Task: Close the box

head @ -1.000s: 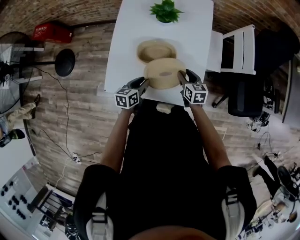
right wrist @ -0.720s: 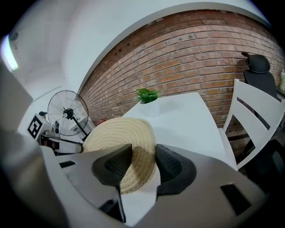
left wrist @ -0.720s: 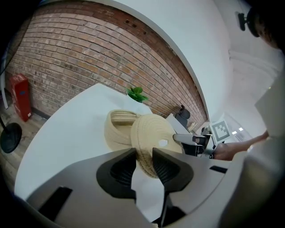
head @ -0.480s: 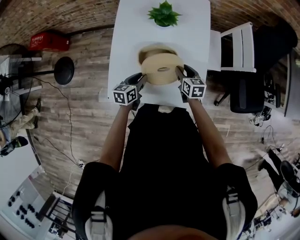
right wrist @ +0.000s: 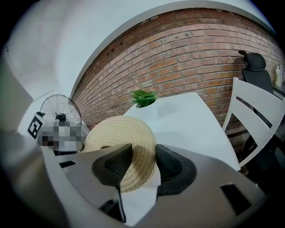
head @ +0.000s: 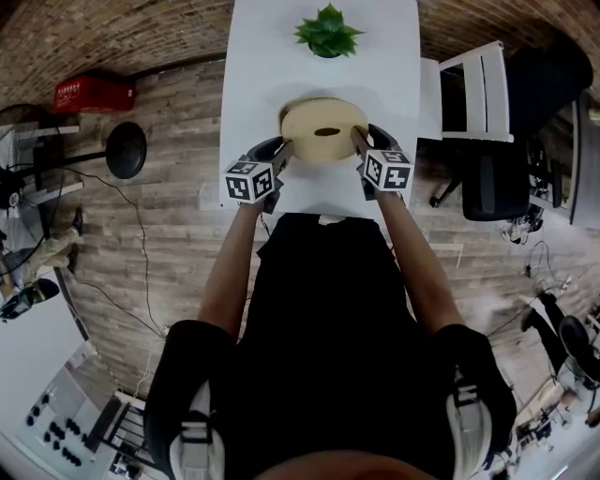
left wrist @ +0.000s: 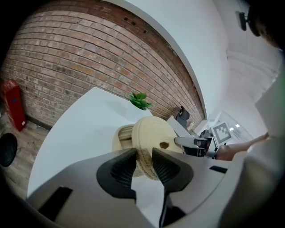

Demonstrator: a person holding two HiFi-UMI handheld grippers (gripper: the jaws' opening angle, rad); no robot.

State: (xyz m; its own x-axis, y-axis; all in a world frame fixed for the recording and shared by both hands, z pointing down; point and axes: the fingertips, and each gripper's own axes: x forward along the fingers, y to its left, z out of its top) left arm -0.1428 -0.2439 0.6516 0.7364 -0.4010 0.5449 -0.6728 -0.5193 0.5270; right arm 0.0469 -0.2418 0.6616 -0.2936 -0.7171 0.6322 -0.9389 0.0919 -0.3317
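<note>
A round woven lid [head: 323, 129] with a small hole in its middle hangs between my two grippers over the white table [head: 253, 84]. My left gripper [head: 281, 150] is shut on the lid's left rim and my right gripper [head: 361, 142] on its right rim. In the left gripper view, the jaws [left wrist: 143, 156] pinch the lid's edge [left wrist: 153, 133]. The open woven box [left wrist: 120, 137] sits just behind the lid. The right gripper [right wrist: 143, 162] clamps the lid [right wrist: 118, 133] the same way. From the head view the lid hides nearly all of the box.
A potted green plant [head: 327, 26] stands at the table's far end. A white chair [head: 478, 98] and a black office chair [head: 497, 183] are to the right. On the floor at left lie a red case [head: 89, 92] and a round black base [head: 127, 150].
Both grippers carried the lid away from the person, from the table's near edge to over the box. The box, plainly seen behind the lid earlier, is now almost covered.
</note>
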